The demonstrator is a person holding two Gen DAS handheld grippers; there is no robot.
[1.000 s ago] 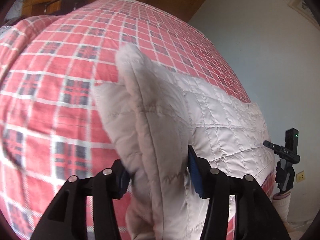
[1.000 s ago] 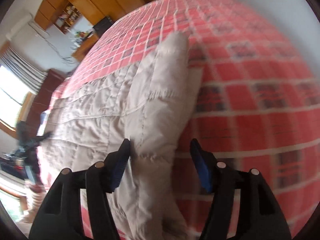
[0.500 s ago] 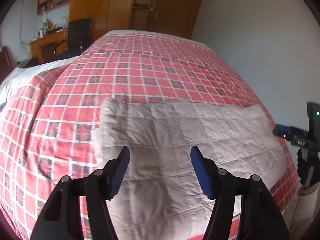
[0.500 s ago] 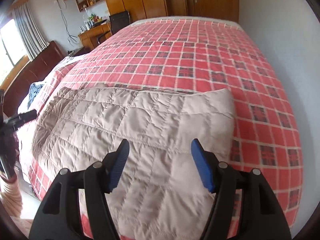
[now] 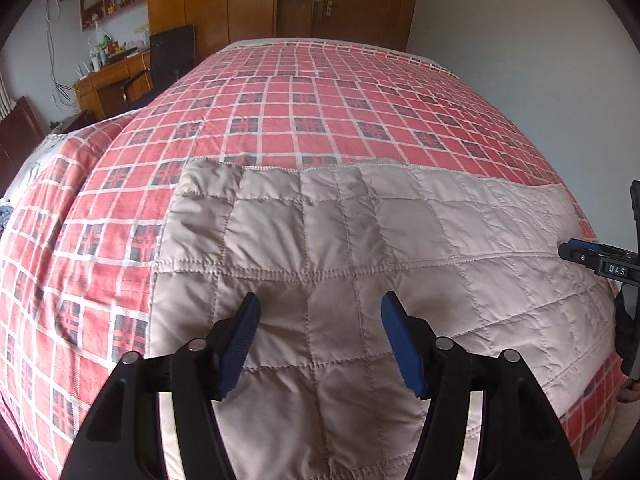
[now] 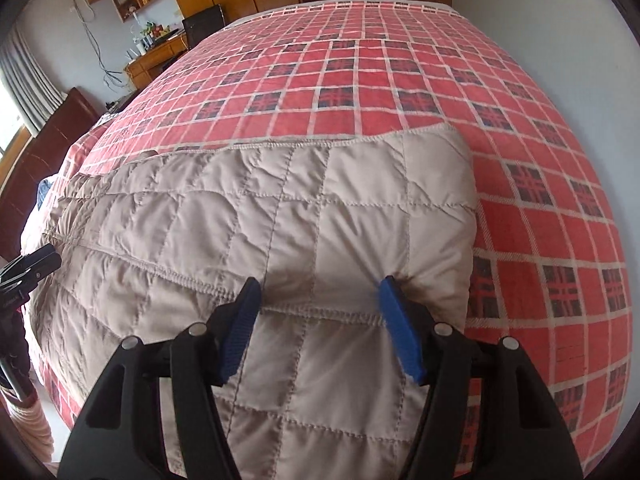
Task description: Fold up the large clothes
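Quilted beige garment (image 5: 360, 248) lies spread flat across the near end of the red plaid bedspread (image 5: 304, 104). Left gripper (image 5: 320, 316) hovers over the garment's left part, its blue-padded jaws spread apart and holding nothing. Right gripper (image 6: 320, 304) hovers over the garment's right end near the corner, its jaws equally wide and empty. Seen from the left wrist, the right gripper's body reads "DAS".

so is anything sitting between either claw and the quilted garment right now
Nothing visible. The left claw and right claw are both open, directly over the beige quilted garment, which lies flat on the red plaid bedspread. No other item lies on the garment or in either gap.
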